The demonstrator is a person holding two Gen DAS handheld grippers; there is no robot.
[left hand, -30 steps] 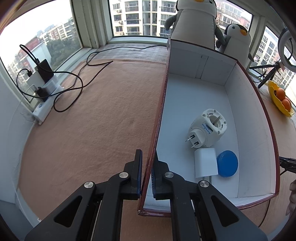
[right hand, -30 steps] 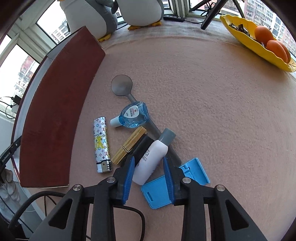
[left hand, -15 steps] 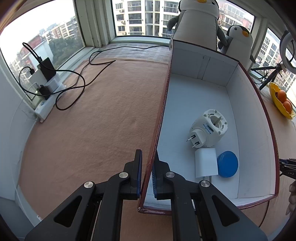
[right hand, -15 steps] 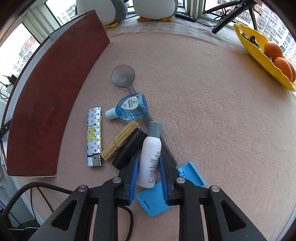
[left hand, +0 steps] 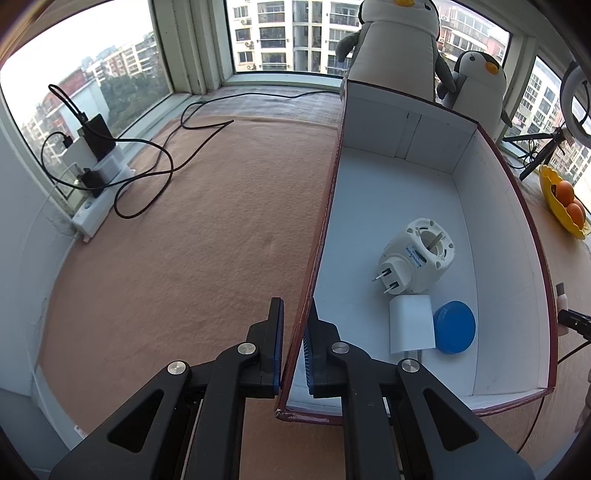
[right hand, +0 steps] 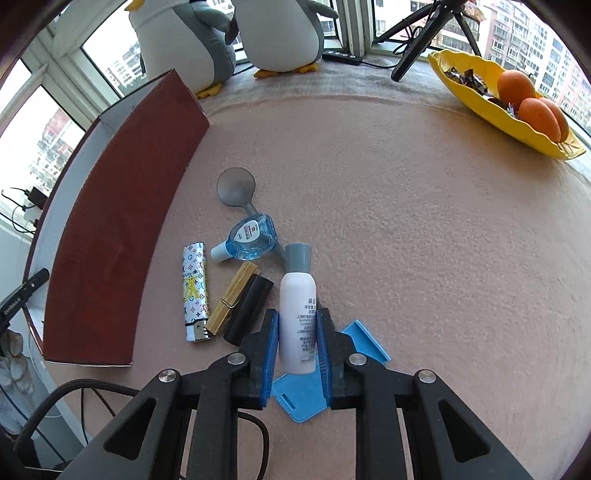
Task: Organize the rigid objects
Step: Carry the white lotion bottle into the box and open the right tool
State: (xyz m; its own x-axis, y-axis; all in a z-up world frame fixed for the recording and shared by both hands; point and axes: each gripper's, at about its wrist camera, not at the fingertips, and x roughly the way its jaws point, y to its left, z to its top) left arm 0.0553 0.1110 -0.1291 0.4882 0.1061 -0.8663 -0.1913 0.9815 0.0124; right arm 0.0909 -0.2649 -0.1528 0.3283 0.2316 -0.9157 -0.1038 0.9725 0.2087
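Since a second ago the right gripper (right hand: 297, 341) has drawn its jaws in, and they now pinch the lower body of the white bottle (right hand: 297, 317), which has swung from lying aslant to pointing straight up the frame, grey cap uppermost, low in the centre of the right wrist view. Printed lines of Chinese characters run down the bottle's side, with a Latin line beginning "SHANGHAI"; the rest is too small to read. Left of it on the pink-covered bench (right hand: 424, 240) lie one lighter (right hand: 194, 290) wrapped in a repeating monogram pattern, one wooden clothespin (right hand: 232, 297), one black cylinder (right hand: 249, 308), one clear blue correction-tape dispenser (right hand: 249, 238) with a small unreadable label, and one grey spoon (right hand: 236, 190). One blue plastic stand (right hand: 314, 384) sits under the jaws. At upper right a yellow dish (right hand: 491, 107) holds three oranges, and two penguin plush toys (right hand: 280, 33) stand at the top. In the left wrist view, the left gripper (left hand: 293, 345) has its jaws pinched on the near left wall of the red box (left hand: 509, 229), unchanged. Inside the box are one white plug adapter (left hand: 417, 260) bearing a blue label too small to read, one white block (left hand: 410, 323) and one blue disc (left hand: 454, 326).
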